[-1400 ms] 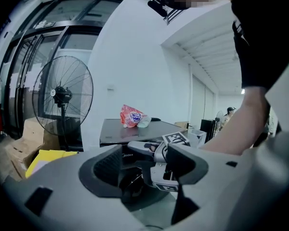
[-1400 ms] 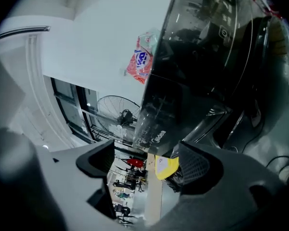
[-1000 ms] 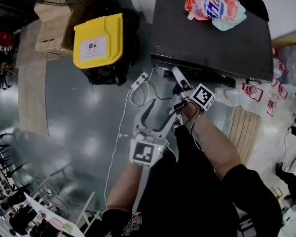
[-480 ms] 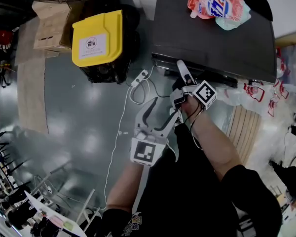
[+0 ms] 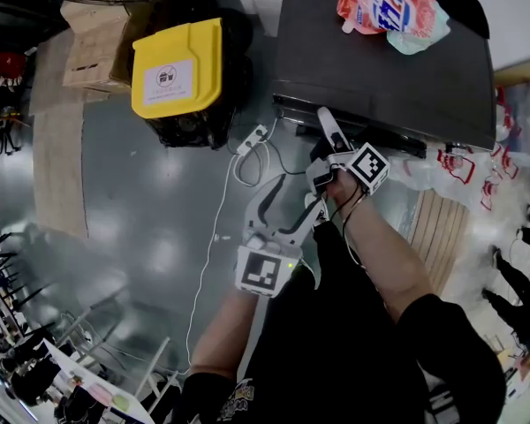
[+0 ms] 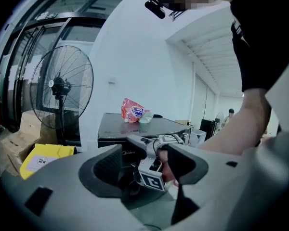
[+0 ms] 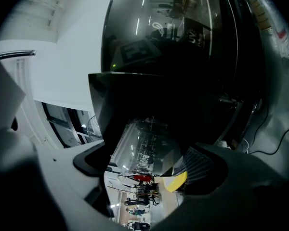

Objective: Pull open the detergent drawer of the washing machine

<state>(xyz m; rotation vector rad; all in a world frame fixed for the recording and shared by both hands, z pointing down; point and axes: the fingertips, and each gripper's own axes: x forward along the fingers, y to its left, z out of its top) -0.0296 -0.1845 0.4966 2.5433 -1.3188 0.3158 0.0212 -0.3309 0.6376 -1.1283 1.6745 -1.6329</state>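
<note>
The dark washing machine [image 5: 380, 69] stands at the upper right of the head view, with a red and white detergent pouch [image 5: 389, 7] on its top. My right gripper [image 5: 322, 126] points up at the machine's front top edge, its pale finger touching the panel there. In the right gripper view the jaws [image 7: 149, 165] stand apart, pressed close to the glossy black front [image 7: 173, 57]; the drawer's outline is lost in reflections. My left gripper [image 5: 290, 197] hangs back below it, open and empty. The left gripper view shows the right gripper [image 6: 135, 141] against the machine [image 6: 130, 129].
A black bin with a yellow lid [image 5: 177, 67] stands left of the machine. A white power strip and cable [image 5: 250, 144] lie on the grey floor between them. Plastic bags [image 5: 450, 166] sit at the right, cardboard boxes [image 5: 93, 38] and a standing fan [image 6: 62, 88] at the left.
The right gripper has edged slightly up toward the machine's front edge. The left gripper has stayed where it was.
</note>
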